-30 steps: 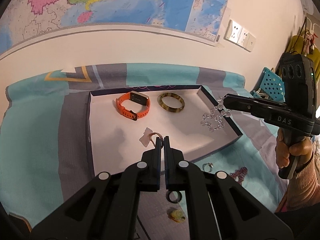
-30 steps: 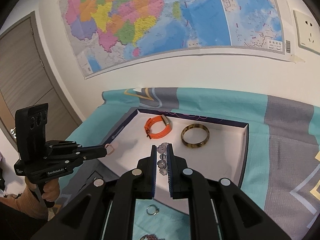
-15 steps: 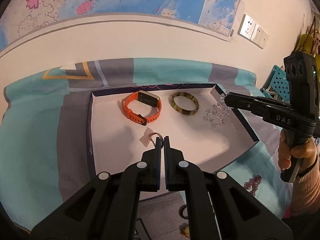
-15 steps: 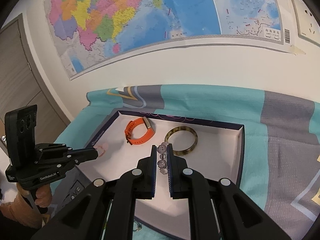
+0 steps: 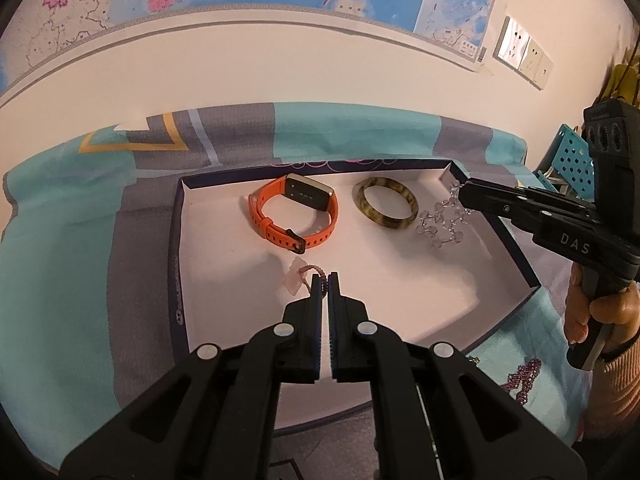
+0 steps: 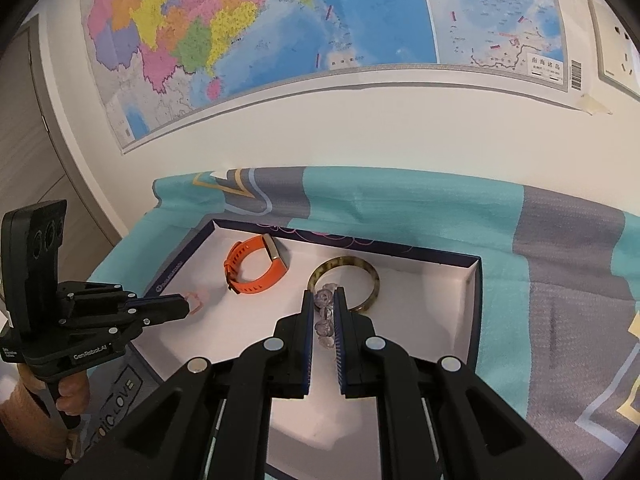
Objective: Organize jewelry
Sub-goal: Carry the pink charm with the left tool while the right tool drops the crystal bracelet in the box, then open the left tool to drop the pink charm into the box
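Observation:
A white-lined tray with a dark rim (image 5: 176, 264) lies on the cloth. It holds an orange watch band (image 5: 294, 216) and a mottled brown bangle (image 5: 386, 208). My left gripper (image 5: 325, 280) is shut on the cord of a small pink pendant (image 5: 296, 280), low over the tray's middle. My right gripper (image 6: 323, 295) is shut on a clear bead bracelet (image 6: 325, 320). The bracelet (image 5: 440, 228) dangles over the tray's right end beside the bangle (image 6: 374, 276). In the right wrist view the left gripper (image 6: 186, 305) sits at the tray's left side near the watch band (image 6: 256, 268).
A teal and grey cloth (image 5: 60, 240) covers the surface up to a wall with a map. A dark red bead string (image 5: 524, 376) lies on the cloth right of the tray. A blue perforated basket (image 5: 568, 152) stands far right. A person's hand (image 5: 600, 312) grips the right handle.
Both grippers have moved forward and lower over the tray, each still shut on its piece. The clear bracelet now hangs inside the tray's right end, closer to the bangle.

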A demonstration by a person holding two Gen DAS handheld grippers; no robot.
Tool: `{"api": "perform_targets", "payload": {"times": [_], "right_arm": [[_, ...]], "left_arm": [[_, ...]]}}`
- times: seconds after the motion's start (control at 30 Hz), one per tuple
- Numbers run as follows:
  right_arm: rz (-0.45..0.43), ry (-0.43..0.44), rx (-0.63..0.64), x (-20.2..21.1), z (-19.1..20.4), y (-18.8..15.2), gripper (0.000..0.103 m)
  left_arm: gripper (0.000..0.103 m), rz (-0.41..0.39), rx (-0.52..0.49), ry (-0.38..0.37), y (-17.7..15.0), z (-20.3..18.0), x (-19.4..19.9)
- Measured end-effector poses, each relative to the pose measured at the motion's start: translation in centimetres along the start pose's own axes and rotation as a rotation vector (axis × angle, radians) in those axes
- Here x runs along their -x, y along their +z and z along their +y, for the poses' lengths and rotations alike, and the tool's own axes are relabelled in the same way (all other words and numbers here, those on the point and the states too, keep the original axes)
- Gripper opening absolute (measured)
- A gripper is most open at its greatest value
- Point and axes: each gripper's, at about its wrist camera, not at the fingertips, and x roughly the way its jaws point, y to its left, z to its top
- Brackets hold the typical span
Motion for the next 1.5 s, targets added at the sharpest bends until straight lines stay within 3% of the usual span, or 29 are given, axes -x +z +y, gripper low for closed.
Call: {"api": "perform_targets", "payload": {"times": [0.73,0.9,1.07,1.33,1.5], "right_arm": [[0.116,0.072,0.071,-4.8,3.1,-1.0,0.011],[0.094,0.105,0.034,-3.6,2.4,-0.8,0.018],[0.049,0.129,-0.021,-1.3,0.7,-0.4,0.019],[0.119,0.13,0.018,-1.6,0.9,-2.0,0.02],[0.156,0.123,0.028,-2.7,1.3,-2.7,0.02]], "left_arm": [[0.003,0.045,-0.015,0.016,0.9,-0.6,-2.5],[0.004,0.04,-0.026,0.017,0.8,-0.9,-2.4],[0.005,0.011,-0.023,0.019,0.7,-0.6,-1.5],[0.018,-0.007,-0.042,0.034,-0.3,-0.6,0.0],[0.021,0.0,-0.048,0.035,-1.2,-0.4,0.4]]}}
